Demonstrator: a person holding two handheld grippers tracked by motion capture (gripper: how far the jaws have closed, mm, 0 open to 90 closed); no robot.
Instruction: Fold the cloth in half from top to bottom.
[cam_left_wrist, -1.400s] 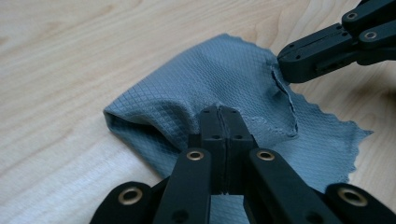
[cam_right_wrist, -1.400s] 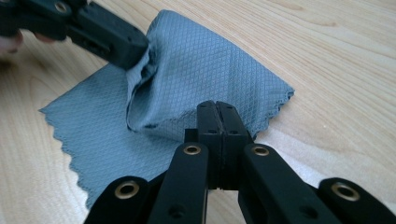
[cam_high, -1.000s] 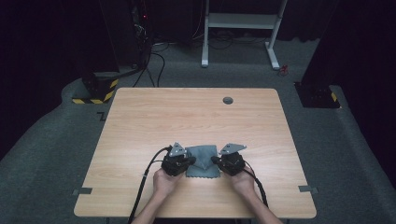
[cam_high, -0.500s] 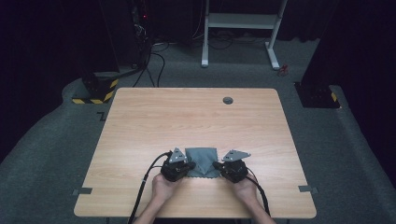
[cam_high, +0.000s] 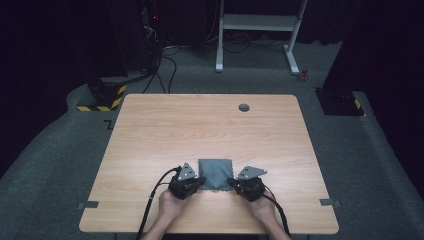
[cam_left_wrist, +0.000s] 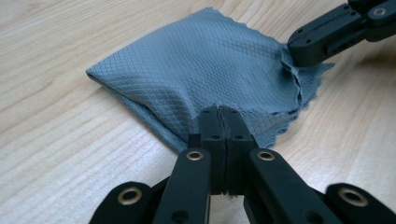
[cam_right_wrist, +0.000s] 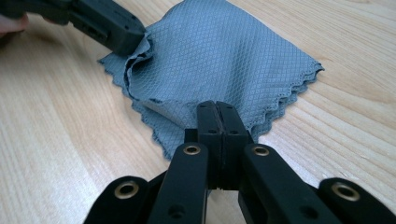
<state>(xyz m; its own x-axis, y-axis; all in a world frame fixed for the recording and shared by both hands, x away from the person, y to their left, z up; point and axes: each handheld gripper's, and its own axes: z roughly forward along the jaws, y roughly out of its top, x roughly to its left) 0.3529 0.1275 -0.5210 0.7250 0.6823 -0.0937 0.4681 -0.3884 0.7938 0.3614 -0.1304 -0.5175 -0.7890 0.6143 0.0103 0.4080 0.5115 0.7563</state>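
On the wooden table (cam_high: 200, 125), left gripper (cam_left_wrist: 219, 112) and right gripper (cam_right_wrist: 217, 108) each pinch a corner of the folded grey cloth (cam_high: 215, 172).

Cloth (cam_left_wrist: 205, 65) corner hidden between left gripper (cam_left_wrist: 219, 114) fingers; forearms cut off at high view's bottom edge.

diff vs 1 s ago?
Both grippers, left gripper and right gripper, drew the grey cloth a little toward the near table edge, the right more. Unchanged: both jaws stay shut on the cloth's near corners; cloth still folded.
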